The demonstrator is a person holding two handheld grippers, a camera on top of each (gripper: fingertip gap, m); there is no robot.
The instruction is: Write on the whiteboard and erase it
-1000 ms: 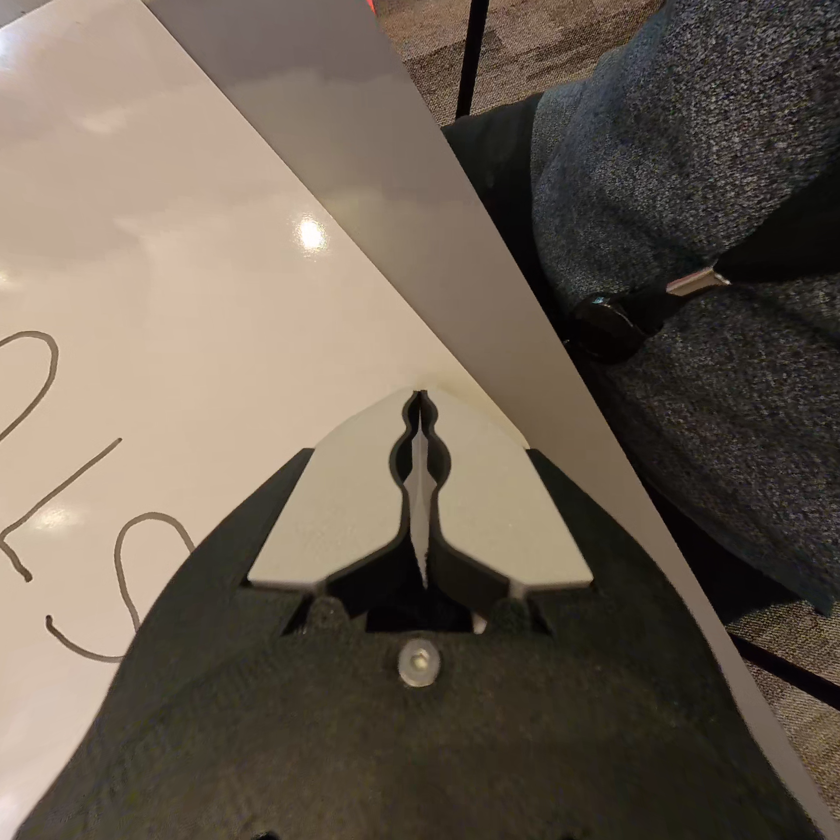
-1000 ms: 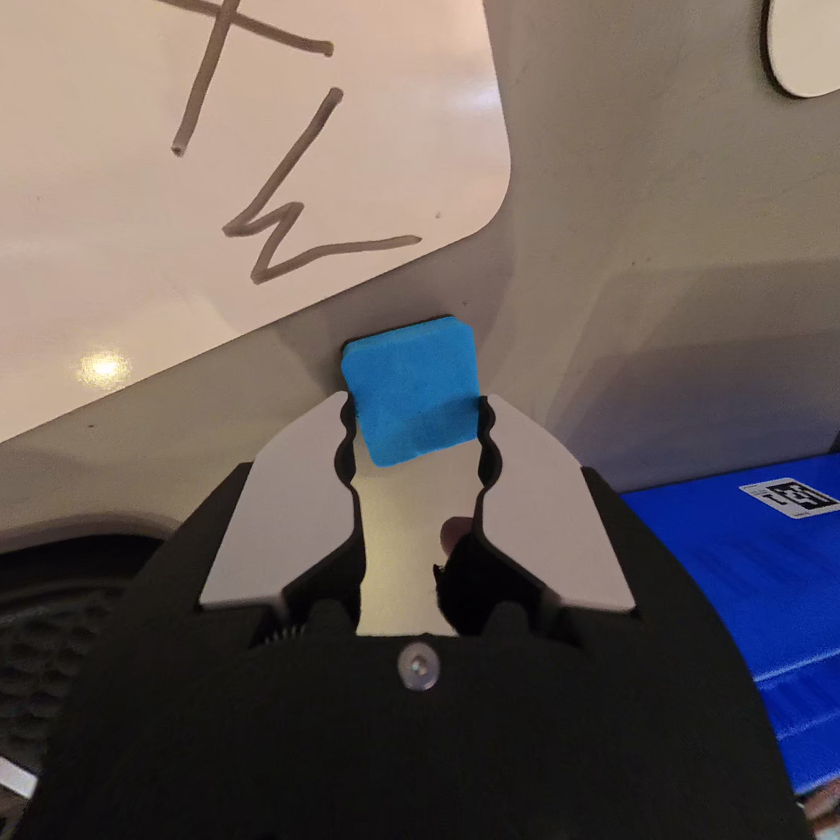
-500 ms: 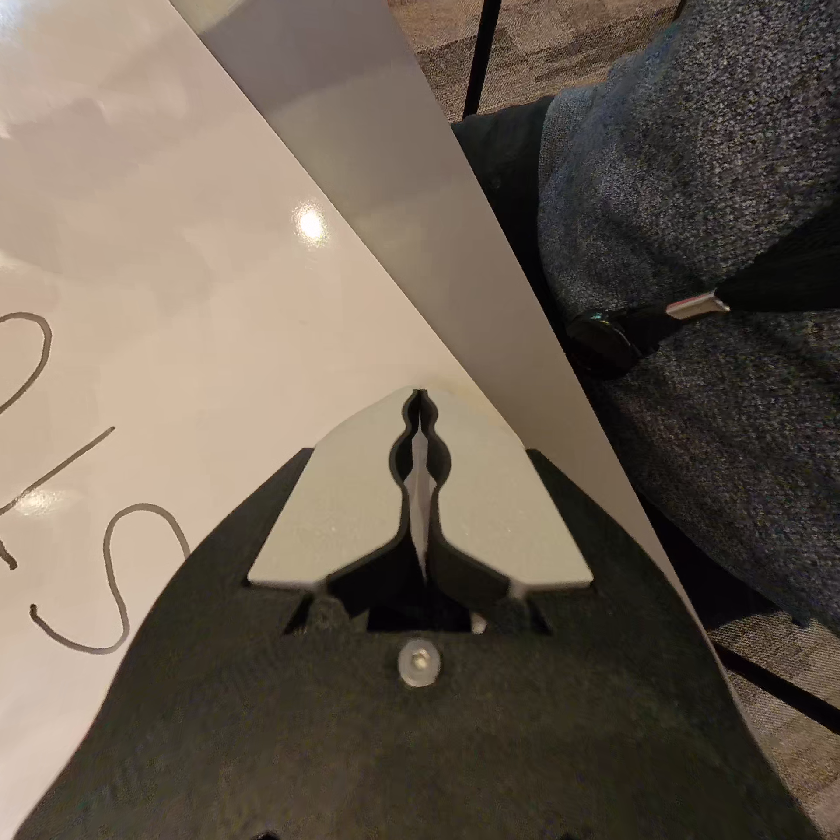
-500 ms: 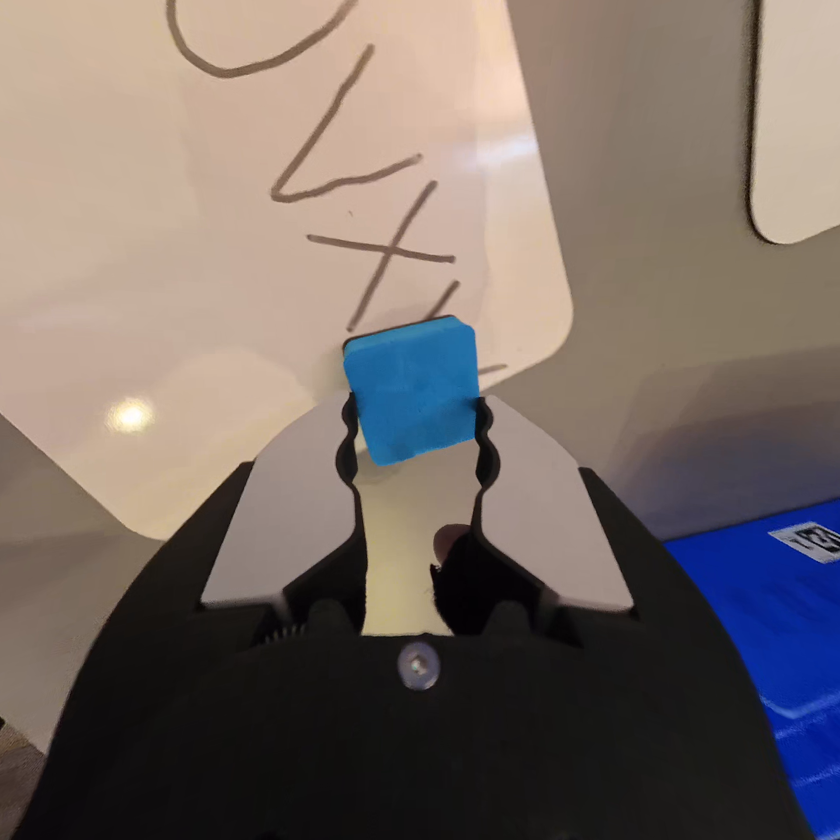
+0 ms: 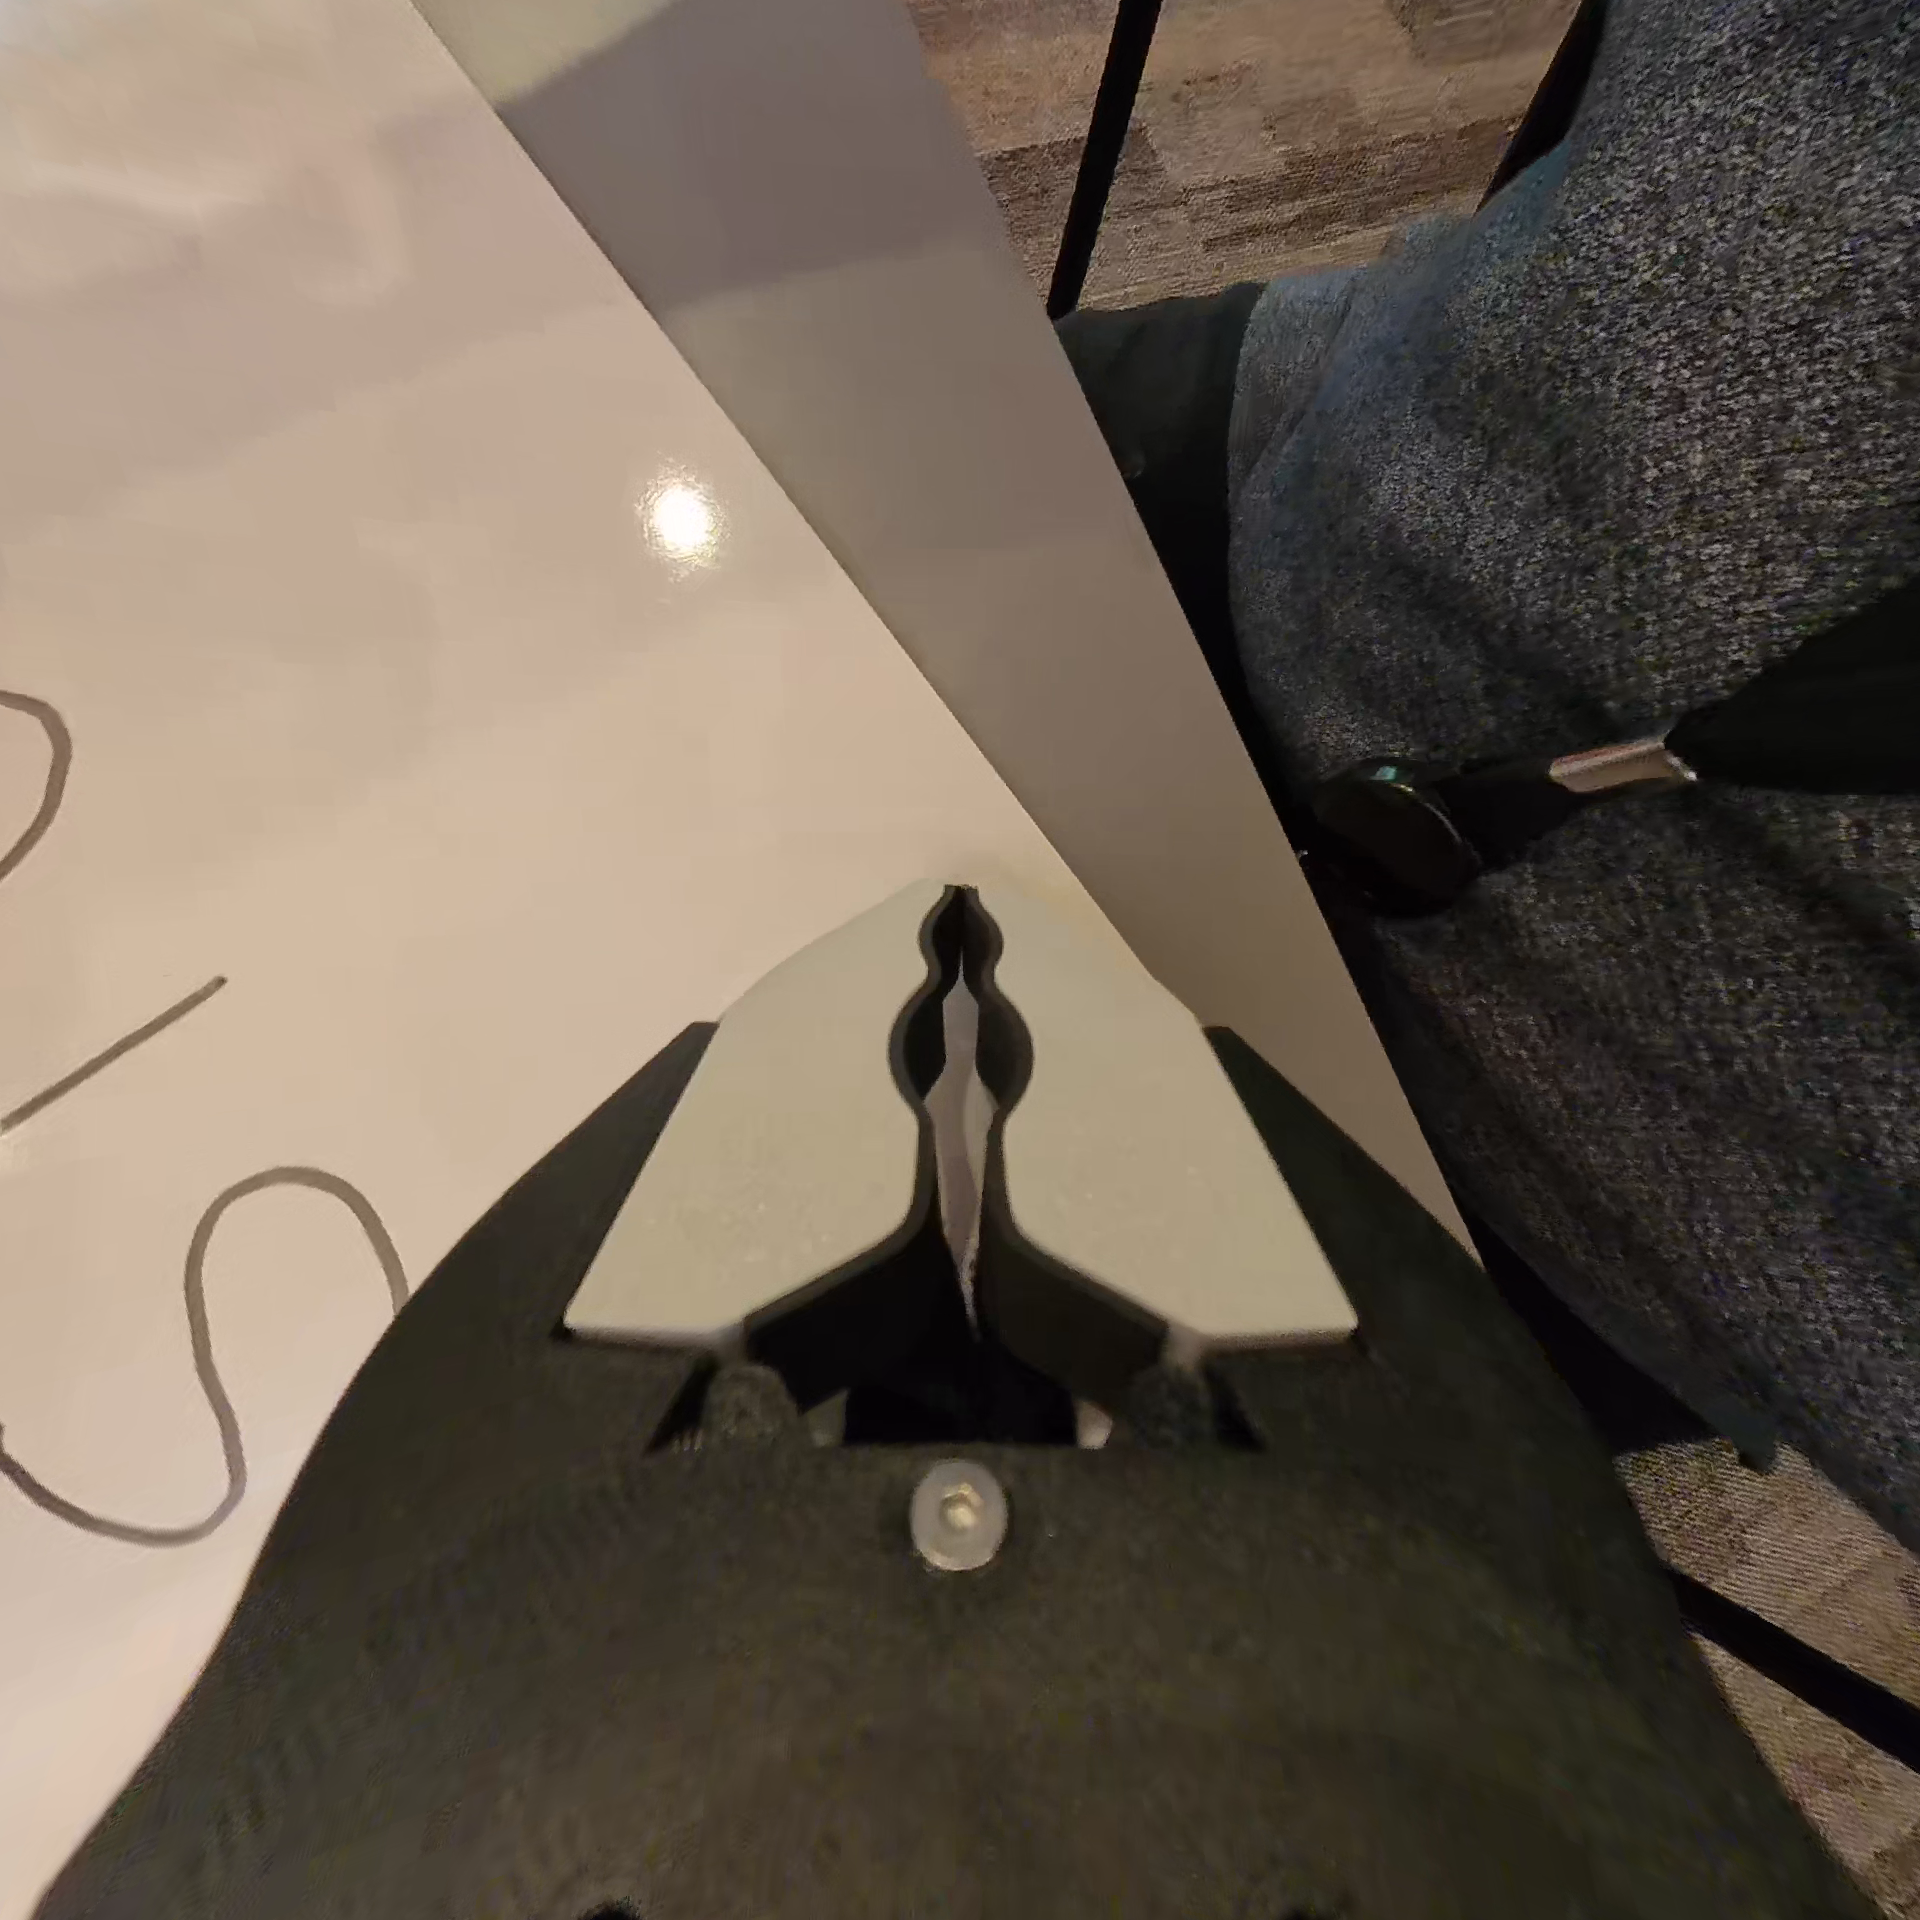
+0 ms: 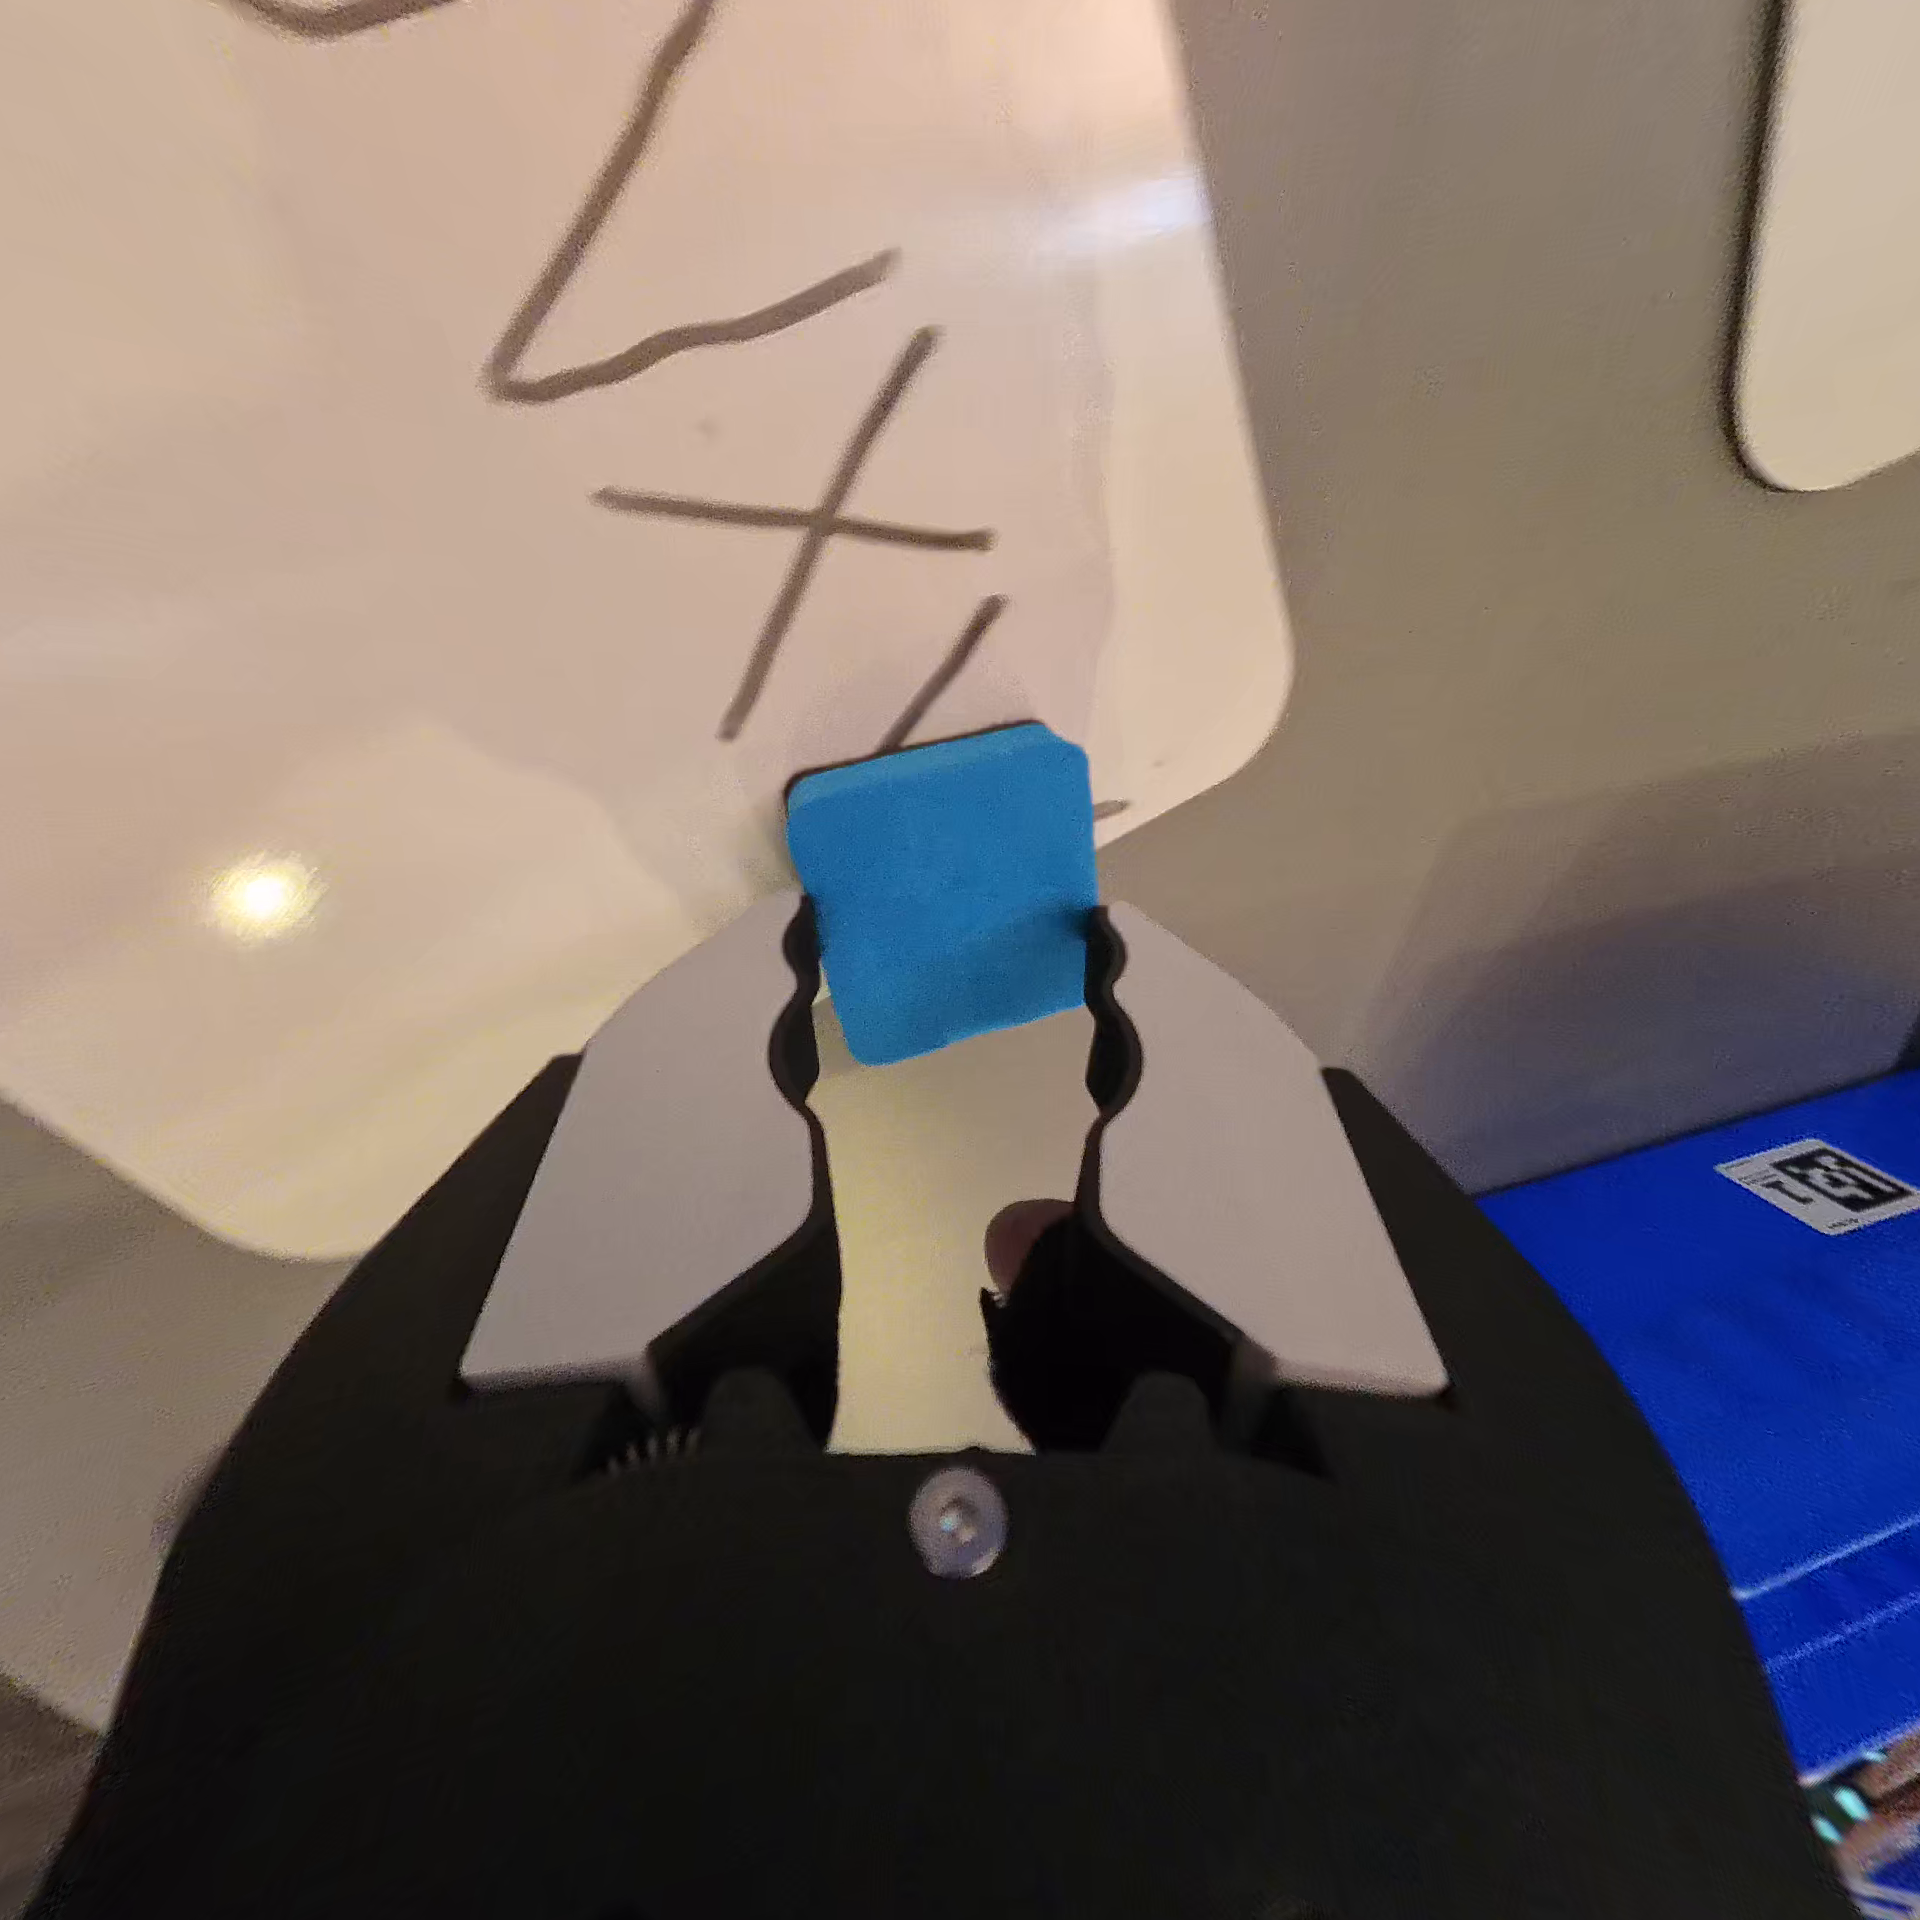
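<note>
Two wrist views, noted left to right.

Left wrist view: showing dark marker strokes (image 5: 208, 1371) at the far left of the whiteboard (image 5: 436, 644), hand-drawn loops and one slanted line; writing not copied. Lying flat on a grey table (image 5: 862, 343), a ceiling light glaring off the glossy board. Resting the left gripper (image 5: 958, 891) over the board's near edge, fingers (image 5: 800, 1143) pinched together at the tips with only a thin slit farther back, nothing between them. Showing at right a grey knitted sleeve (image 5: 1621, 436) and a black watch (image 5: 1392, 821) past the table edge.

Right wrist view: showing more marker strokes (image 6: 790, 520) at upper left, somewhat blurred. Clamping a blue eraser block (image 6: 940, 899) in the right gripper (image 6: 948, 914), both pads pressing its sides, front edge lying over the lowest stroke near the board's rounded corner (image 6: 1247, 686). Showing at right a second white panel (image 6: 1849, 260) and, lower, a blue surface (image 6: 1714, 1403) bearing a small white sticker (image 6: 1818, 1184) with black print, not transcribed.
</note>
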